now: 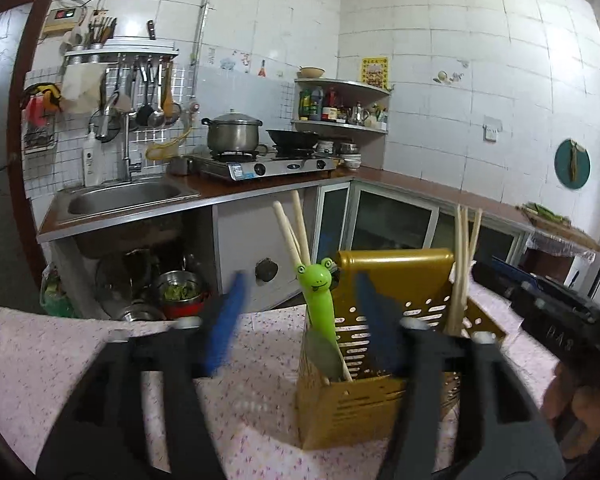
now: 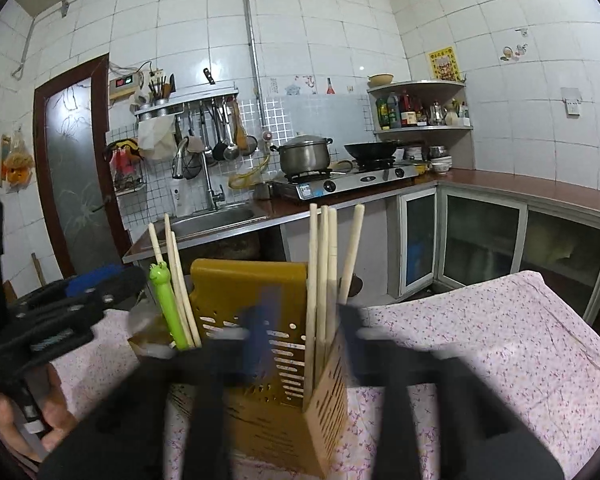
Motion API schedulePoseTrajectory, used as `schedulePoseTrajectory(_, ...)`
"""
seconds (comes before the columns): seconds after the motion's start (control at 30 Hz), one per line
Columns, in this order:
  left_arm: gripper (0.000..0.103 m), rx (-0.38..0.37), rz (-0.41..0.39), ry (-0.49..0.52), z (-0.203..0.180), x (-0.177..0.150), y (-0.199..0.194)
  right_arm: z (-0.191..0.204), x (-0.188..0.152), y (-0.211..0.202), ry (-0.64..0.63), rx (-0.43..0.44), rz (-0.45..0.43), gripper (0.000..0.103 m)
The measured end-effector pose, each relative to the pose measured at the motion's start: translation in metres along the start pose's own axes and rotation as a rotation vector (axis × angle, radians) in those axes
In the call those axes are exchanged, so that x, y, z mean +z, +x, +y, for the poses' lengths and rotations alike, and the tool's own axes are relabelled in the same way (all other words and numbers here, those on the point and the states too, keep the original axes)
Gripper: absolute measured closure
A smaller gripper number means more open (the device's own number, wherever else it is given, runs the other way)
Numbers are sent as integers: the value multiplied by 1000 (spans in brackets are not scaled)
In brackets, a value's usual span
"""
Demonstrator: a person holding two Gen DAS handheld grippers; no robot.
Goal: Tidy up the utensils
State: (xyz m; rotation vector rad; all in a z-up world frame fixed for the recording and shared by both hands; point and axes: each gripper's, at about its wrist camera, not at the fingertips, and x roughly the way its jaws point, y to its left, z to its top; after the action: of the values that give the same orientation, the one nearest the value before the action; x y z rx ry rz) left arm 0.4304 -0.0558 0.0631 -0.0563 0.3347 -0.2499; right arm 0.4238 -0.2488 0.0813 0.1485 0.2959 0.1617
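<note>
Chopsticks (image 1: 298, 228) and a green frog-handled utensil (image 1: 320, 300) stand upright in the gold slotted utensil holder (image 1: 380, 400) on the floral-clothed table (image 1: 52, 344), seen first from your left wrist: thin, stiff, light sticks that will likely slide between smooth pads, so take them by the exposed upper shafts, well above the rim. A second bundle of chopsticks (image 1: 466, 248) leans in the holder's right compartment. Your left hand-held gripper (image 1: 296, 312) hovers spread wide before the holder, blue fingers (image 1: 228, 320) blurred, empty and touching nothing, while your right hand-held gripper shows only as a dark body at the frame's right edge. From the right wrist, the right hand-held gripper (image 2: 304, 332) also stands parted and empty, its blurred fingers framing the right-hand chopsticks (image 2: 324, 264) just above the holder (image 2: 260, 412). The holder looks light and could tip if you tug sideways; lift straight up.
</note>
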Motion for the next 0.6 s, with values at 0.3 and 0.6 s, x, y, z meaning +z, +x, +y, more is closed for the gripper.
schedulePoseTrajectory(0.3, 5, 14, -21, -40, 17, 14, -89, 15, 1, -67, -21, -40, -12, 14)
schedulePoseTrajectory(0.6, 5, 85, 0, -45, 0, -32, -189, 43, -39, -162, -71, -146, -1, 4)
